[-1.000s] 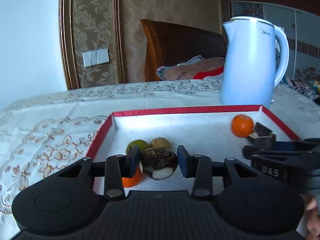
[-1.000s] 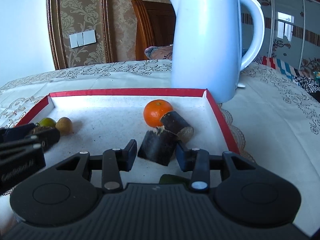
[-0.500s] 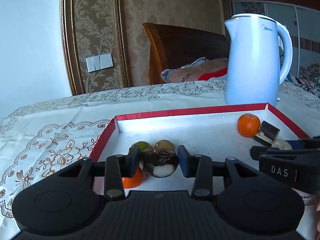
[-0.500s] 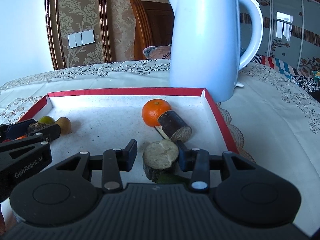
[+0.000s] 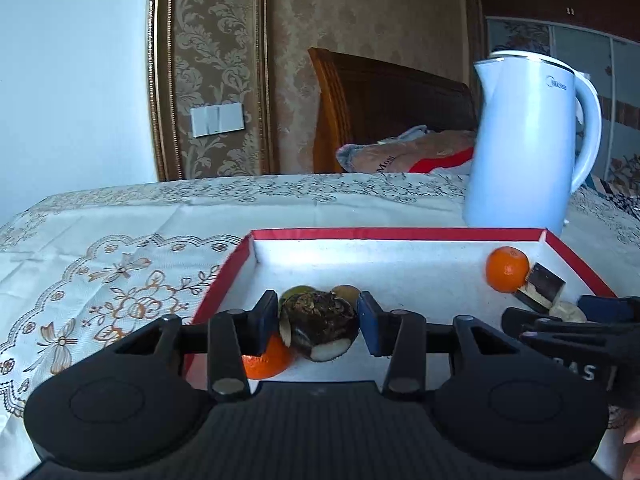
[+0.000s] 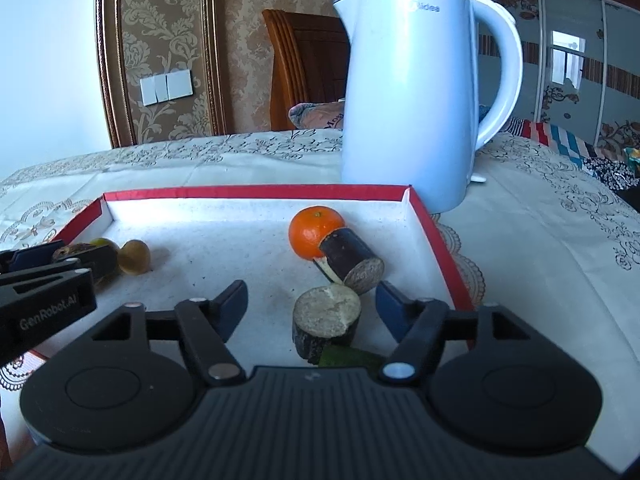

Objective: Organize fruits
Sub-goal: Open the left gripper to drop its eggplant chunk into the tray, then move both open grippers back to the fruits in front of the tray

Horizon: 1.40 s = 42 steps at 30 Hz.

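Observation:
A red-rimmed white tray (image 5: 400, 233) (image 6: 256, 191) holds the fruit. My left gripper (image 5: 318, 322) is shut on a dark brown water chestnut (image 5: 322, 326) over the tray's near left part, above an orange (image 5: 266, 362), a green fruit (image 5: 298, 291) and a small brown fruit (image 6: 136, 257). My right gripper (image 6: 312, 304) is open around an upright dark sugarcane piece (image 6: 326, 326) standing on the tray. A second sugarcane piece (image 6: 352, 260) lies against an orange (image 6: 314, 230) behind it. A green fruit (image 6: 348, 358) shows just under the right gripper.
A white electric kettle (image 6: 416, 92) (image 5: 524, 148) stands on the embroidered tablecloth (image 5: 100, 272) right behind the tray's far right corner. A wooden chair (image 5: 380, 108) with a cushion is beyond the table. The right gripper shows at the right edge of the left wrist view (image 5: 576, 340).
My right gripper set the sugarcane piece upright on the tray and opened its jaws wide. My left gripper has risen slightly, still holding the water chestnut.

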{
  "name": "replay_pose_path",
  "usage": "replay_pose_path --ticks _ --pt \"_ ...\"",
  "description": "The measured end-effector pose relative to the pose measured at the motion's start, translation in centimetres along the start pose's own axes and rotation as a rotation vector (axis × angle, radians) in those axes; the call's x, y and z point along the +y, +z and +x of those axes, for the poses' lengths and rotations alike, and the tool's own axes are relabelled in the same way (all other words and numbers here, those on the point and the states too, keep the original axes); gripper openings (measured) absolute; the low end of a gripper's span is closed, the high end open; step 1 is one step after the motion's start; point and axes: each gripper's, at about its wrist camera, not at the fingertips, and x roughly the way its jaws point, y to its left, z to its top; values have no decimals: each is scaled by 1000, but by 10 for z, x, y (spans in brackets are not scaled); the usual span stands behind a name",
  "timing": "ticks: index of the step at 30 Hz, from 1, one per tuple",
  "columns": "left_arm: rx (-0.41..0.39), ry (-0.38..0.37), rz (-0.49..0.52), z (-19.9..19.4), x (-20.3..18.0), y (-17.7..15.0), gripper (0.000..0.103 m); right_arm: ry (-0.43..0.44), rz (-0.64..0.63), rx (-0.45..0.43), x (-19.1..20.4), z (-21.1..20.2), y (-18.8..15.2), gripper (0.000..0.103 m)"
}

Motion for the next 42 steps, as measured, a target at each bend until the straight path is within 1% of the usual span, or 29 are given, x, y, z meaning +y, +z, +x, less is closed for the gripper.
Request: replay_pose_path --ticks 1,3,5,6,8,10,15,20,24,26,32,35,37,41,42 --pt "-3 8 2 0 0 0 44 1 2 -5 -1 -1 0 76" --pt "-4 11 4 -1 0 0 46 2 2 -10 -1 -2 0 76" --pt "-4 6 -3 -2 2 1 48 3 -3 -8 1 -2 0 81" --pt "-4 3 -9 -2 3 1 49 3 -4 -9 1 -3 0 81" --pt "-6 6 -21 -3 5 1 54 8 3 -17 0 -5 0 87" --pt "-7 10 -26 -3 6 2 55 14 13 -27 -1 -8 0 88" --pt "-5 8 -48 -4 10 3 55 15 15 -28 0 -9 -1 89" --pt "-5 9 -53 -8 11 2 55 17 27 -45 -2 -13 -3 95" --pt "-2 2 -64 -9 13 2 55 20 31 -55 -3 -15 -4 97" --pt "-1 -3 -71 -10 15 2 56 19 34 -61 -3 -17 -4 100" --pt "3 -12 -85 -16 19 0 56 29 46 -69 -7 -22 -6 101" --pt "6 -14 -101 -23 25 -2 56 32 52 -74 -10 -29 -9 101" --pt "2 1 -104 -31 30 -5 56 32 61 -88 -13 -35 -11 102" --pt "-12 13 -107 -50 41 -12 56 49 110 -104 -25 -52 -19 103" --pt "-12 11 -110 -55 44 -14 58 56 124 -110 -29 -57 -21 103"
